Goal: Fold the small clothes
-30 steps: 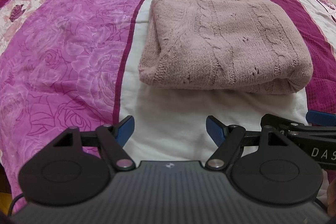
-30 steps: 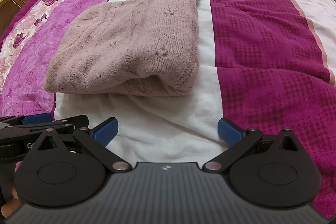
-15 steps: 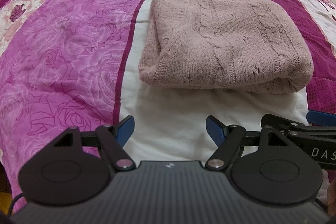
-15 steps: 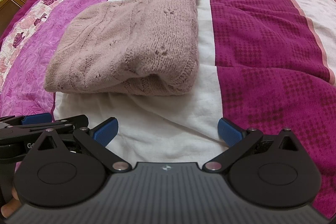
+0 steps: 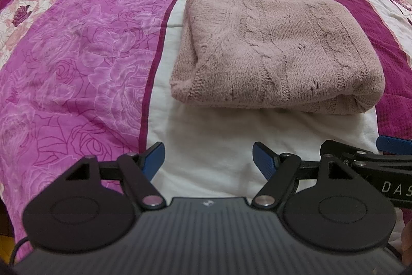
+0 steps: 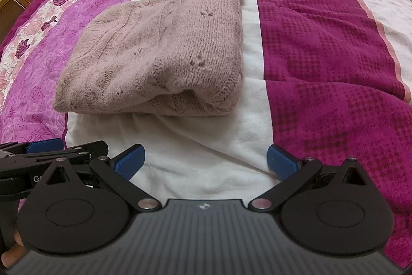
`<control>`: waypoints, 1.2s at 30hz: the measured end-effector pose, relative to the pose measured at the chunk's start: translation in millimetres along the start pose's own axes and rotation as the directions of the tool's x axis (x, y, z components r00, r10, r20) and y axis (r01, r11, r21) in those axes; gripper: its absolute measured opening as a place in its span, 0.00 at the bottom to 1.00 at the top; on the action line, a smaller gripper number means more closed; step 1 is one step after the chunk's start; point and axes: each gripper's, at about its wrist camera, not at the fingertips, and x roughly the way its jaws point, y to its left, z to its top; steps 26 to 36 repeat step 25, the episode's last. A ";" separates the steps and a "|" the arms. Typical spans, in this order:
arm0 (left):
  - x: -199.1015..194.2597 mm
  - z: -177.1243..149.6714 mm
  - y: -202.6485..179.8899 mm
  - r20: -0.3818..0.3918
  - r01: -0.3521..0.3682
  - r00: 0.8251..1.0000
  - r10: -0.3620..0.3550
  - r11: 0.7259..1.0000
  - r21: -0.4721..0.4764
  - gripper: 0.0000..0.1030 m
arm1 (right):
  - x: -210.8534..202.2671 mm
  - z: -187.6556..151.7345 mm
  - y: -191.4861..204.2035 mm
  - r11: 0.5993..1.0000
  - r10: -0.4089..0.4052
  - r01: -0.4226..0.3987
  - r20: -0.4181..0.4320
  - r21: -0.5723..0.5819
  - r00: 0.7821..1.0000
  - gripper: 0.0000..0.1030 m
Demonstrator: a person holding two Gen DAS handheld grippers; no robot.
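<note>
Nothing has moved since the earlier frame; pink knitted sweater (image 5: 278,48) lies folded on the bed's (image 5: 77,48) white centre stripe; left hand-held gripper (image 5: 208,159) and right hand-held gripper (image 6: 204,163) hover near it, jaws apart, empty; folding appears complete.

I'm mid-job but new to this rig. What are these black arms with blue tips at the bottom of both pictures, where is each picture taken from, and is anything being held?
Each picture comes from a camera mounted on a hand-held gripper, looking forward along its two fingers. One view shows the left gripper, the other the right gripper; the blue tips are finger pads. Both stand open over the white stripe of the bedspread and hold nothing. Ahead lies a folded pink knit sweater, which neither gripper touches. At each picture's edge you glimpse the other gripper, so the two are side by side.
</note>
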 end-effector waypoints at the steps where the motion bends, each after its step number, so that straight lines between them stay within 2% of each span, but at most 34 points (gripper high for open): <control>1: 0.0 0.0 0.0 0.000 0.000 1.000 0.000 1.000 0.000 0.74 | 0.0 0.0 0.0 1.000 0.000 0.000 0.000 0.000 1.000 1.00; 36: 0.2 -1.1 2.8 -0.007 0.001 1.000 -0.001 1.000 -0.003 0.74 | 0.0 0.4 0.1 1.000 0.000 0.000 -0.002 0.000 1.000 1.00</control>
